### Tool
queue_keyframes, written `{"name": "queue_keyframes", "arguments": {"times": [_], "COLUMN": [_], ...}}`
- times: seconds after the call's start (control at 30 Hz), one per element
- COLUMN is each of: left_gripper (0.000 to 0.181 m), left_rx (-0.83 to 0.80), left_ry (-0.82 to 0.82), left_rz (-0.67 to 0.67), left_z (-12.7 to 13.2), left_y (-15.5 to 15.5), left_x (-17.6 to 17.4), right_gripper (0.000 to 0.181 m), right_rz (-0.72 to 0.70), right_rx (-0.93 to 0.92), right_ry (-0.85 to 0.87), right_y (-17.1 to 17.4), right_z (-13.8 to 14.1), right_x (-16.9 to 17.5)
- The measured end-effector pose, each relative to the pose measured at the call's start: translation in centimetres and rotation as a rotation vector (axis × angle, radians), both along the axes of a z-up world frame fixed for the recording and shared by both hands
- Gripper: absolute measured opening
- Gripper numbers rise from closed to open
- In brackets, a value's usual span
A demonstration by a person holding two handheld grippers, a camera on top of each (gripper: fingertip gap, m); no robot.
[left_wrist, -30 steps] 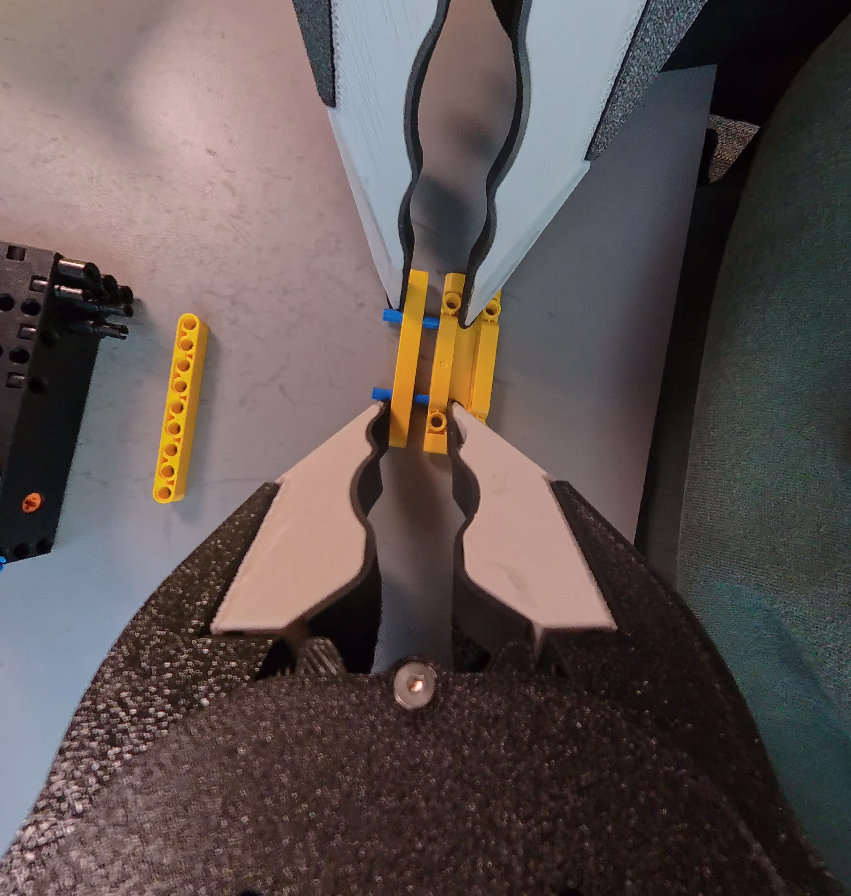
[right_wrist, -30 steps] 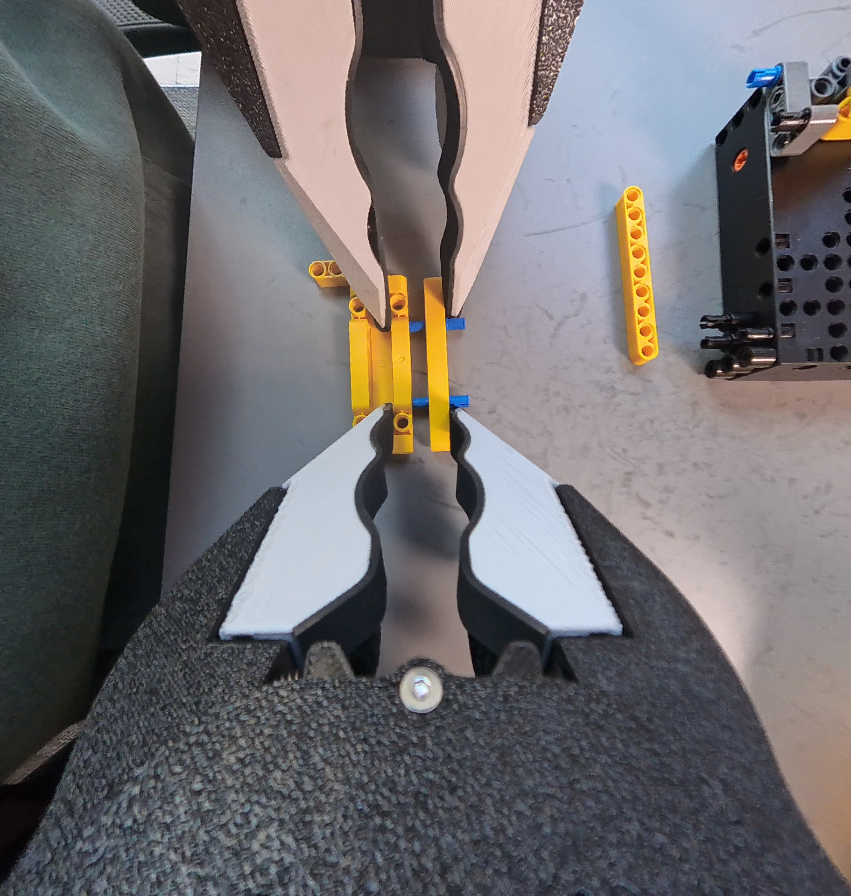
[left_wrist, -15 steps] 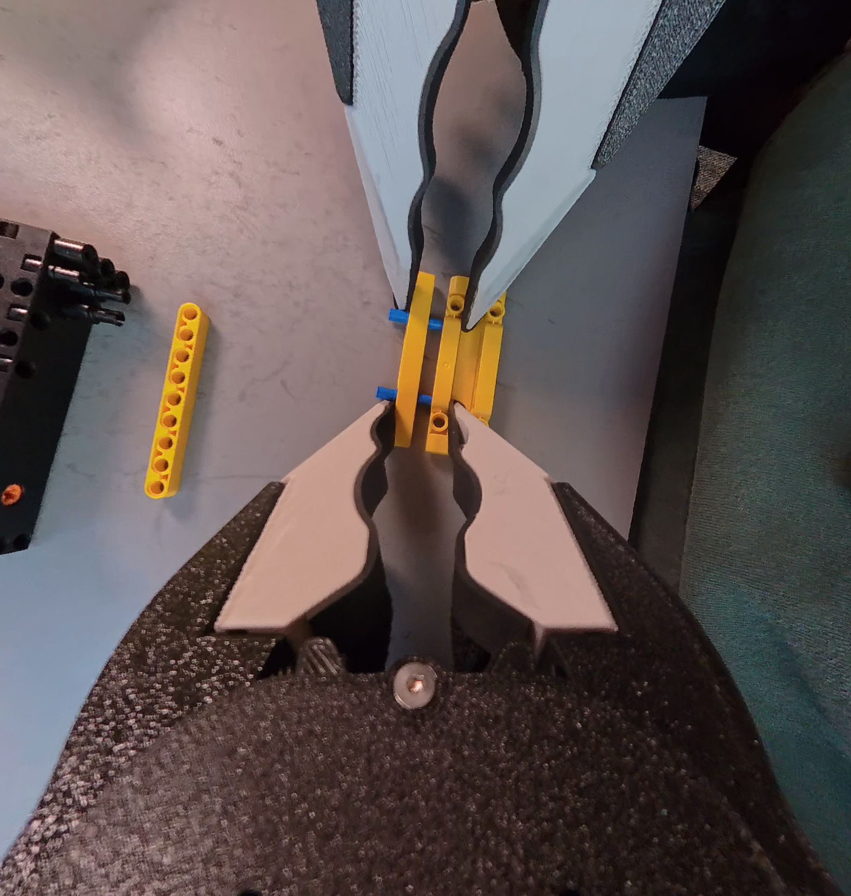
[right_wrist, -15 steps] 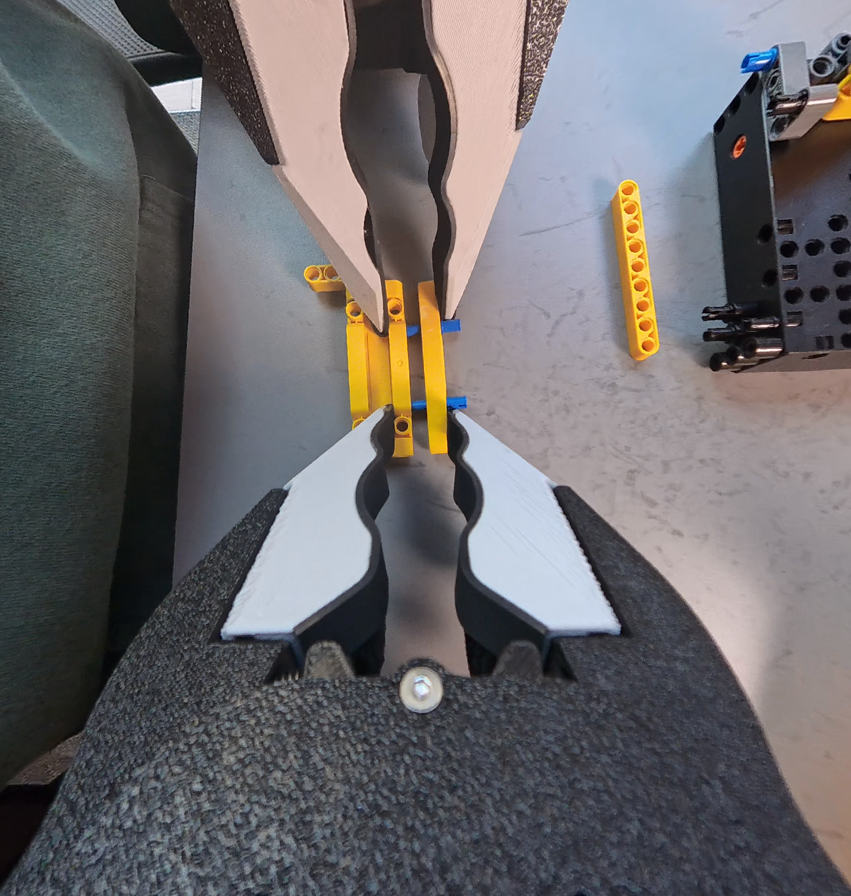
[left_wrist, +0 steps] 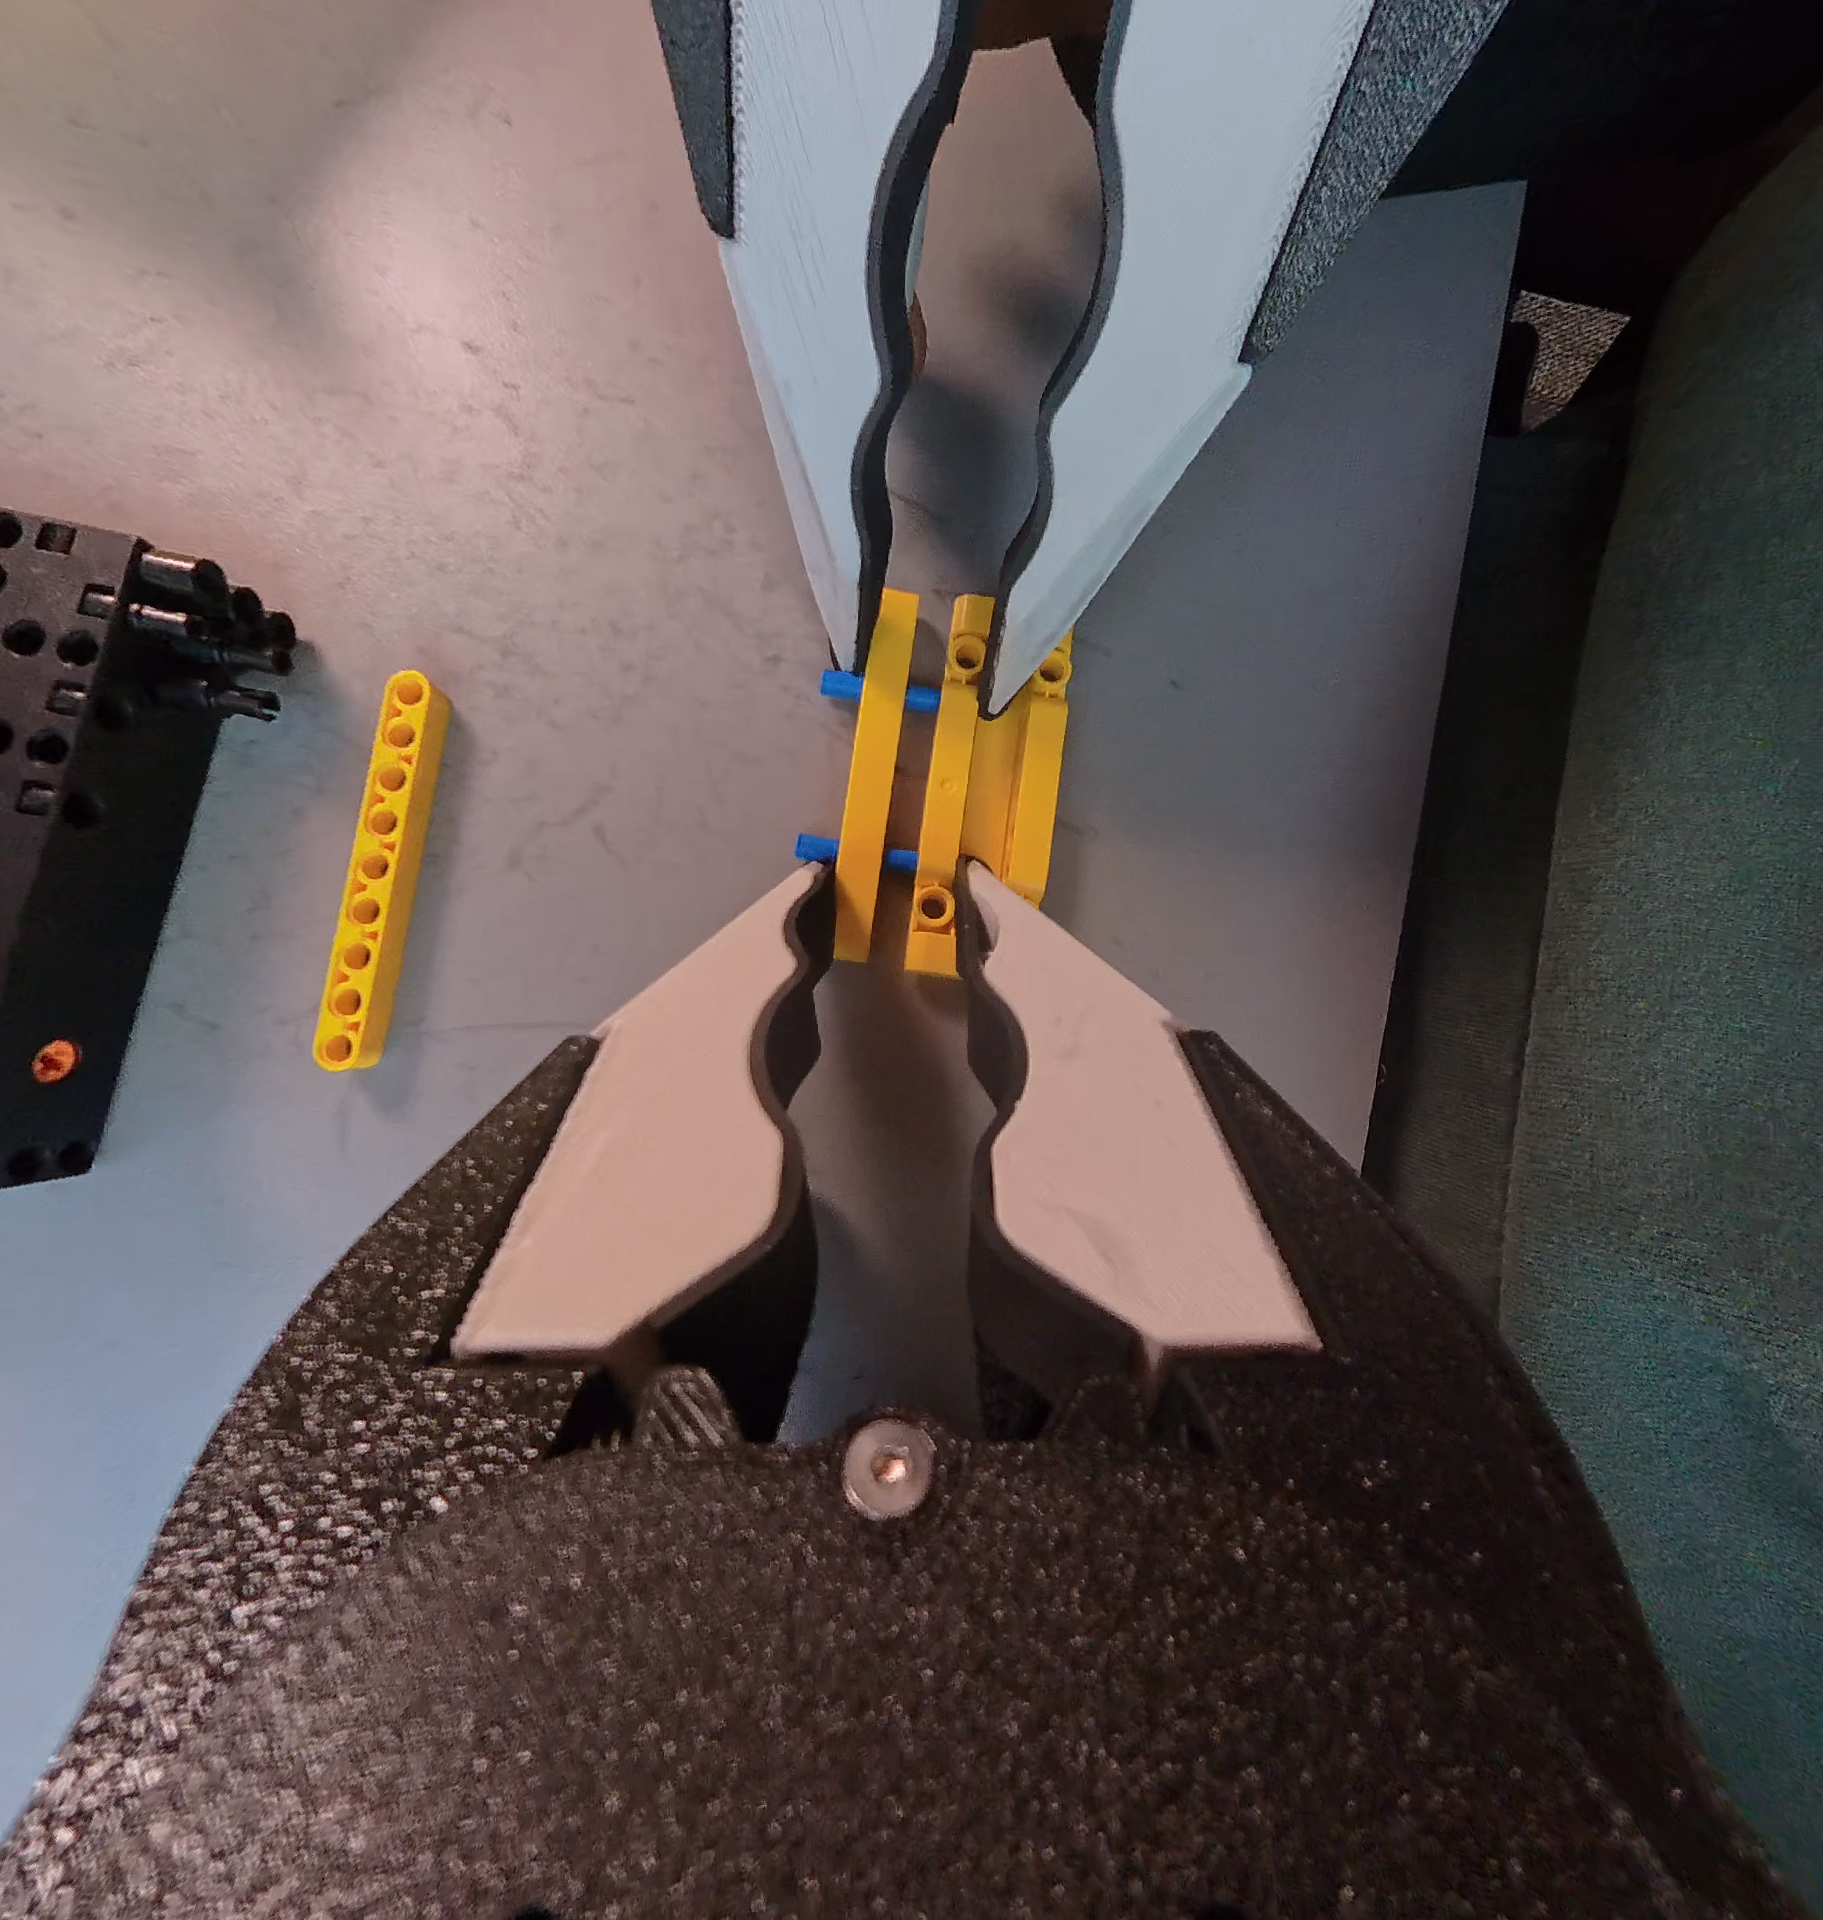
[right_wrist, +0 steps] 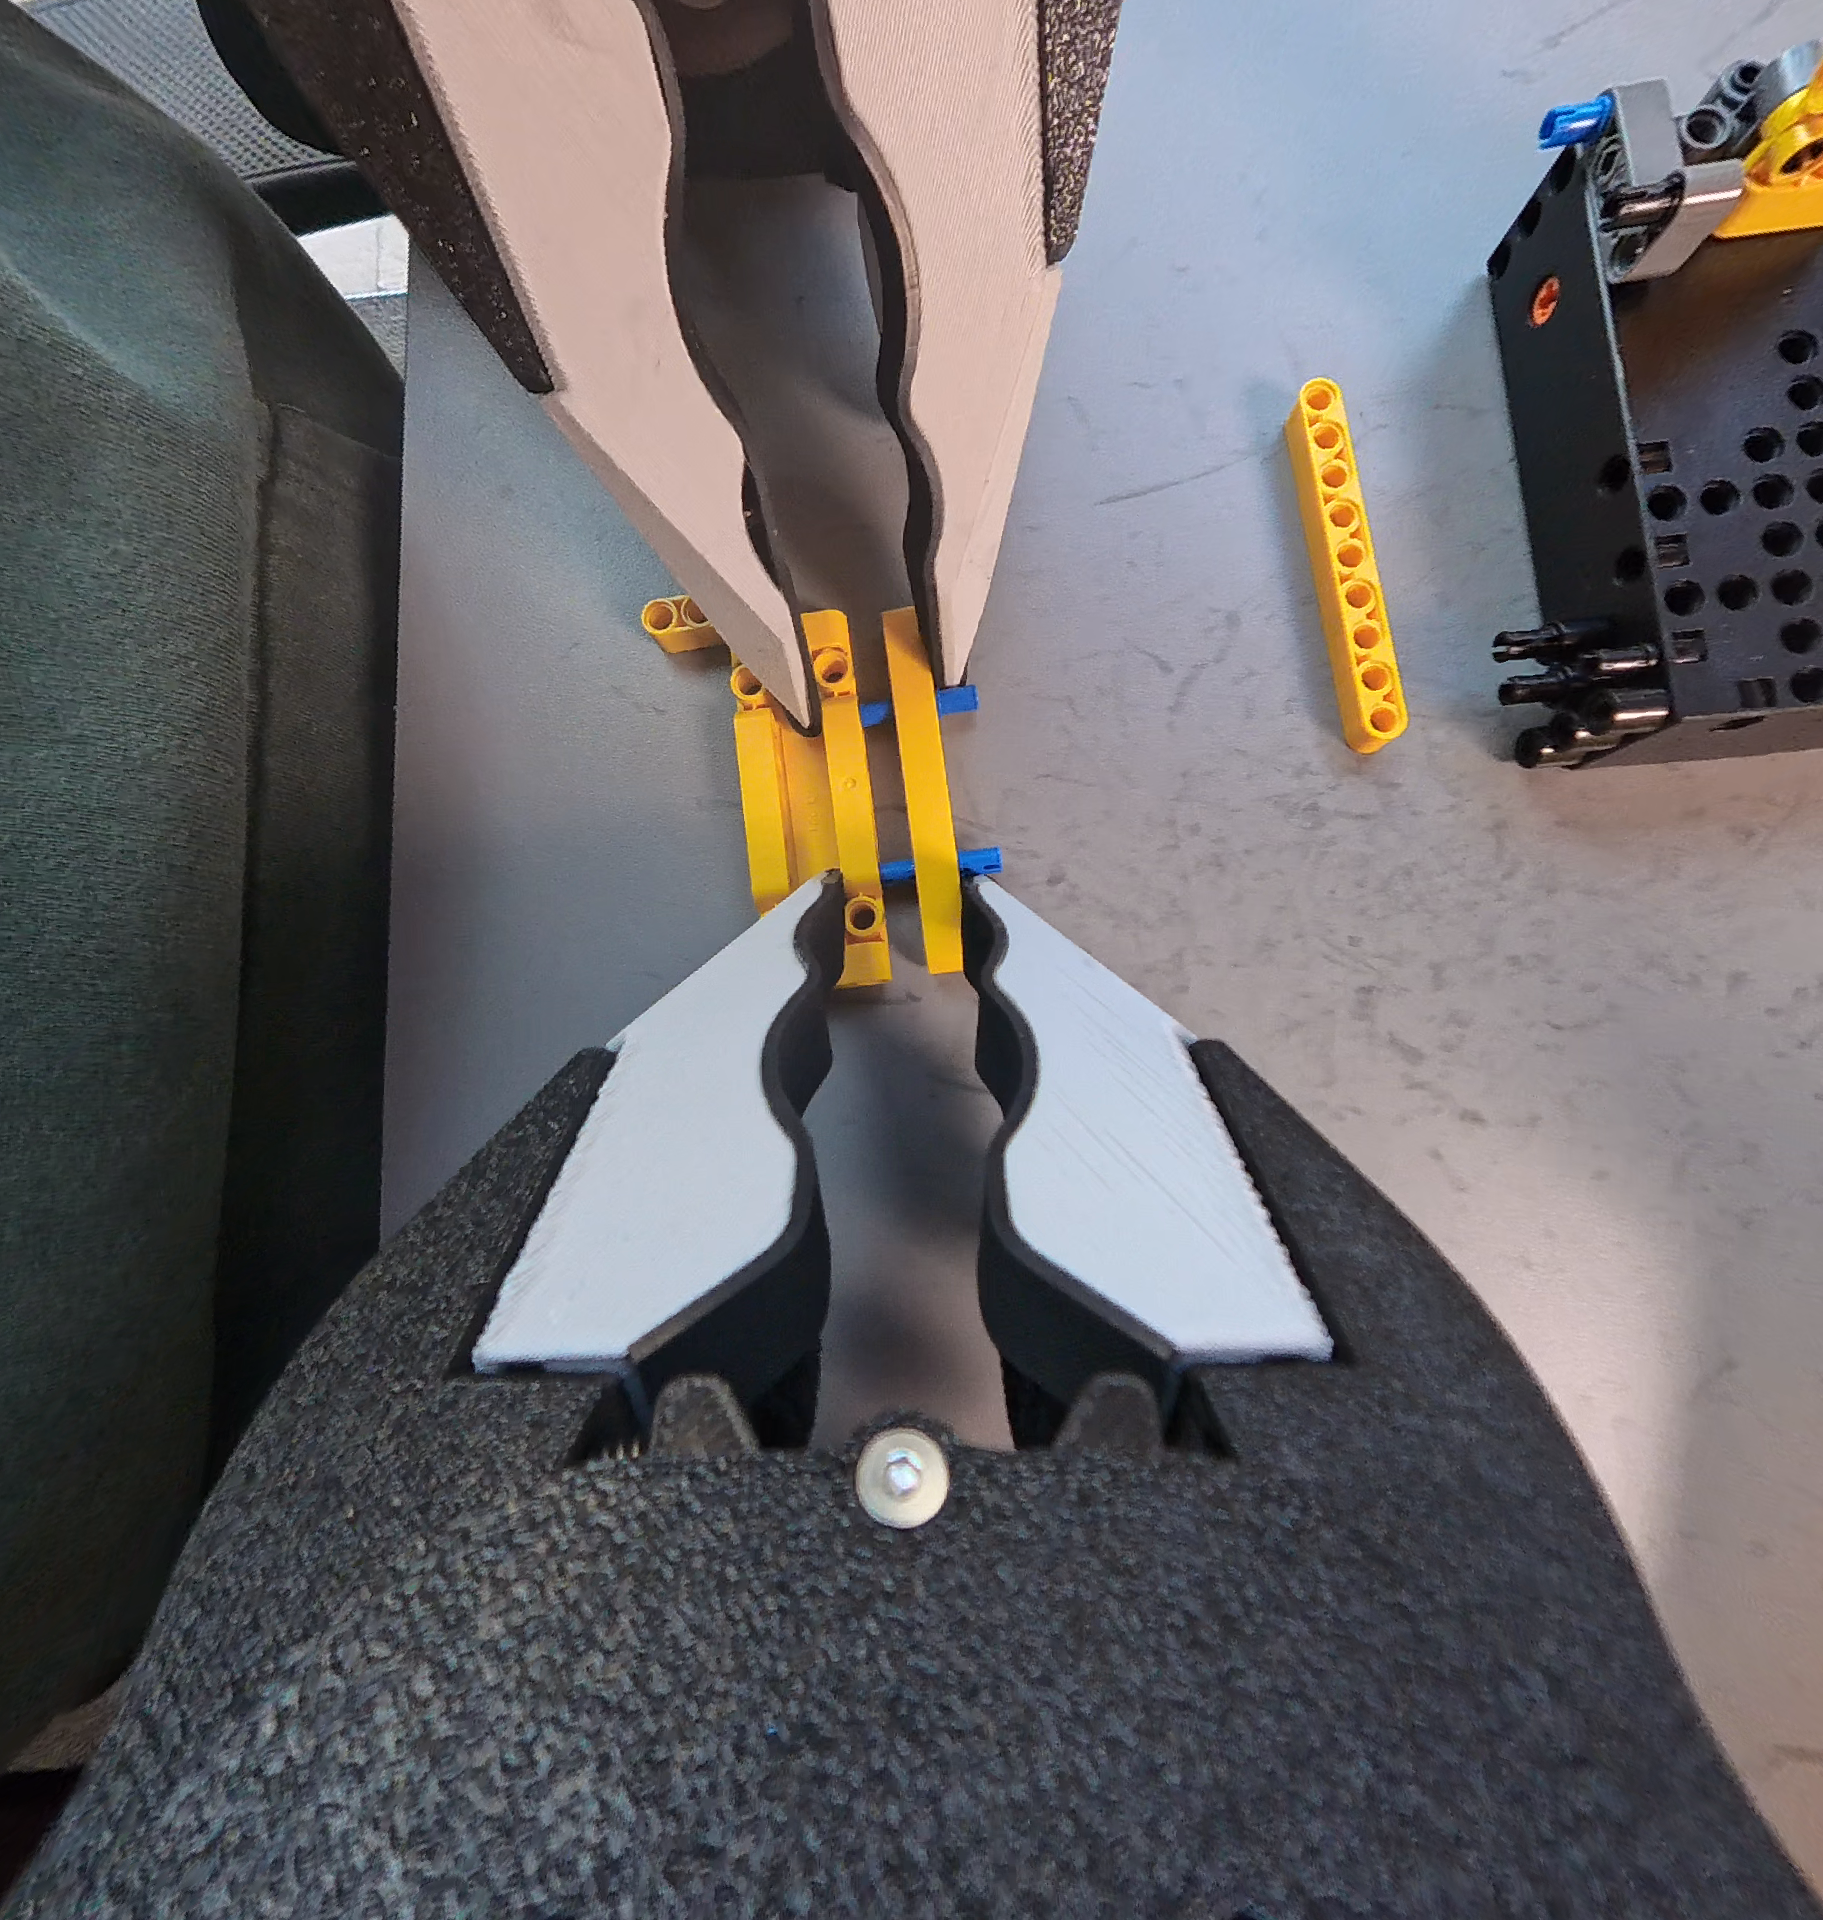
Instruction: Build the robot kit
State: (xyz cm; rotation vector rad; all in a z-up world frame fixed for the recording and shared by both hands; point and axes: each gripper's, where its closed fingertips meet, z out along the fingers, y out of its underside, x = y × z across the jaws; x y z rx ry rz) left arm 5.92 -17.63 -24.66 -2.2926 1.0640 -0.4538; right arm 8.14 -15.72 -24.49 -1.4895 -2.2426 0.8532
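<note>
Grey scuffed tabletop [left_wrist: 574, 364] (green fabric alongside); L & R jaws both clamp yellow beam assembly [left_wrist: 938, 790].

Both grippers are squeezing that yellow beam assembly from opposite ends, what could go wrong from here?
1. The two yellow beams are joined only by blue pins, with a gap between them. Uneven squeezing by the left gripper and right gripper might skew the beams and jam the pins.
2. The assembly sits near the table edge; a slip could push it off.
3. The small yellow piece beside the left gripper's fingers could get knocked.
</note>
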Motion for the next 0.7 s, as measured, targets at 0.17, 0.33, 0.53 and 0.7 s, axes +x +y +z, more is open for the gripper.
{"name": "queue_keyframes", "arguments": {"times": [0.17,0.33,0.53,0.7], "left_gripper": [0.021,0.02,0.019,0.02], "left_rx": [-0.007,-0.019,-0.025,-0.04], "left_ry": [-0.01,-0.01,-0.018,-0.033], "left_rz": [0.003,0.001,0.001,0.001], "left_z": [0.02,0.02,0.03,0.08], "left_y": [0.06,0.13,0.09,0.11], "left_x": [0.0,-0.05,-0.03,0.0], "right_gripper": [0.02,0.019,0.017,0.018], "right_rz": [0.012,0.015,0.02,0.019], "right_rx": [0.029,0.039,0.035,0.018], "right_ry": [0.021,0.035,0.045,0.039], "right_y": [-0.01,0.0,-0.03,-0.07], "right_z": [0.05,0.07,0.08,0.05], "right_x": [-0.03,-0.01,0.05,0.1]}}
